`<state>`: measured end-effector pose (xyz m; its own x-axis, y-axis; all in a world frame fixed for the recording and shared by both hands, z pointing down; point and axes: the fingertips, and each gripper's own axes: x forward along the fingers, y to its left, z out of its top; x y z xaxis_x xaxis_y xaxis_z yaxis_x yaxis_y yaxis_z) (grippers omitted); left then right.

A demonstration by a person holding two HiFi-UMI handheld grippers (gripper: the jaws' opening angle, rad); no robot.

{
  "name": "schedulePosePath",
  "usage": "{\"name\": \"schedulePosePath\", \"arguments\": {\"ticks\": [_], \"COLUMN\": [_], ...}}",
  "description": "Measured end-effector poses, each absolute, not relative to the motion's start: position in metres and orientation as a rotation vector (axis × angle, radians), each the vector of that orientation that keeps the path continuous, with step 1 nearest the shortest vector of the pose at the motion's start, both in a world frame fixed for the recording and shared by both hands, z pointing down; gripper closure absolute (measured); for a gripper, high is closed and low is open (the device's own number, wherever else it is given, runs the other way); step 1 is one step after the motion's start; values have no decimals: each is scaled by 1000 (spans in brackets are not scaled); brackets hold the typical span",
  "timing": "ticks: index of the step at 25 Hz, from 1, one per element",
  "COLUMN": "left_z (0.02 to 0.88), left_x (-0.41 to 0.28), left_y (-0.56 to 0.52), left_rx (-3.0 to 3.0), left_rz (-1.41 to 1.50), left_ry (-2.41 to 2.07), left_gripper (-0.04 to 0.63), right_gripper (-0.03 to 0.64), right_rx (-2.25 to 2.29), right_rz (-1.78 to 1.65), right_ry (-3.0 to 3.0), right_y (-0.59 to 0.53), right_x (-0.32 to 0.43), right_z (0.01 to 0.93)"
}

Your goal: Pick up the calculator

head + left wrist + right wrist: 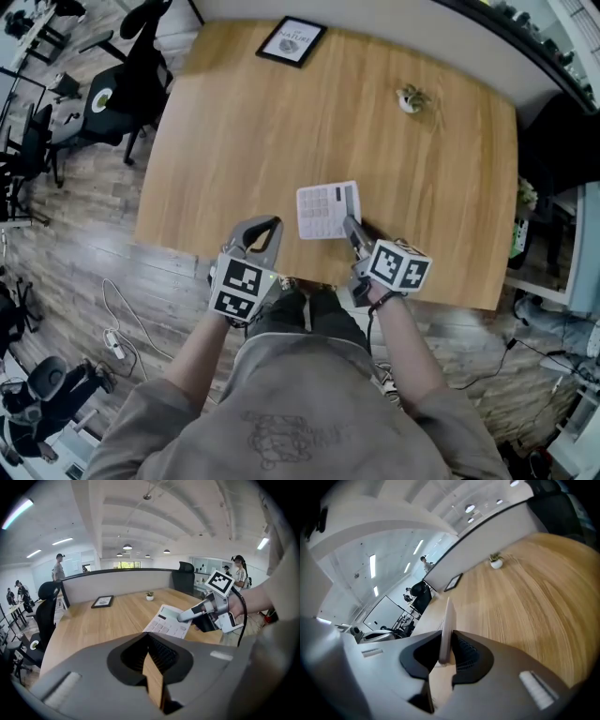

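The white calculator (323,210) is over the near part of the wooden table (281,122), keys facing up. My right gripper (352,228) is shut on its right edge. In the left gripper view the calculator (166,623) hangs tilted above the tabletop from the right gripper (180,617). The right gripper view shows it edge-on (448,620), a thin pale slab pinched between the pads. My left gripper (270,225) hovers by the table's near edge, left of the calculator and apart from it, its fingers together with nothing in them (152,677).
A black-framed picture (292,40) lies at the table's far side and a small potted plant (410,98) stands at the far right. Black office chairs (122,84) stand left of the table. A cable (117,319) runs over the floor.
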<state>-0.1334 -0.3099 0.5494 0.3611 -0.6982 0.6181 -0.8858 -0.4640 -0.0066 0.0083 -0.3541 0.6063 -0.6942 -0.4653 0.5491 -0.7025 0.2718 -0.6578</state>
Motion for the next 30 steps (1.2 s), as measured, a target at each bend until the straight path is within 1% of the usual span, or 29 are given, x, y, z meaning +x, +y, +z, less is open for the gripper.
{"name": "schedulePosePath", "arguments": {"ticks": [4, 10, 19, 24, 30], "left_z": [509, 427, 314, 286, 279], "left_x": [-145, -161, -164, -167, -161], "left_y": [-322, -341, -341, -323, -313], "left_rx": [2340, 2440, 2624, 2642, 2641], "left_rz": [757, 658, 509, 421, 443], "left_ry": [-1470, -1618, -1775, -1793, -1772], "left_gripper": [594, 594, 594, 594, 594], "right_gripper": [548, 549, 552, 552, 551], "right_rx": [1106, 1184, 1369, 1367, 1318], "right_rz": [1249, 1055, 623, 500, 486], "right_ry": [-2453, -2689, -2889, -2936, -2925], "right_y": [-373, -388, -367, -338, -325], "right_x": [3, 8, 43, 44, 43], "right_z": [539, 427, 294, 265, 263]}}
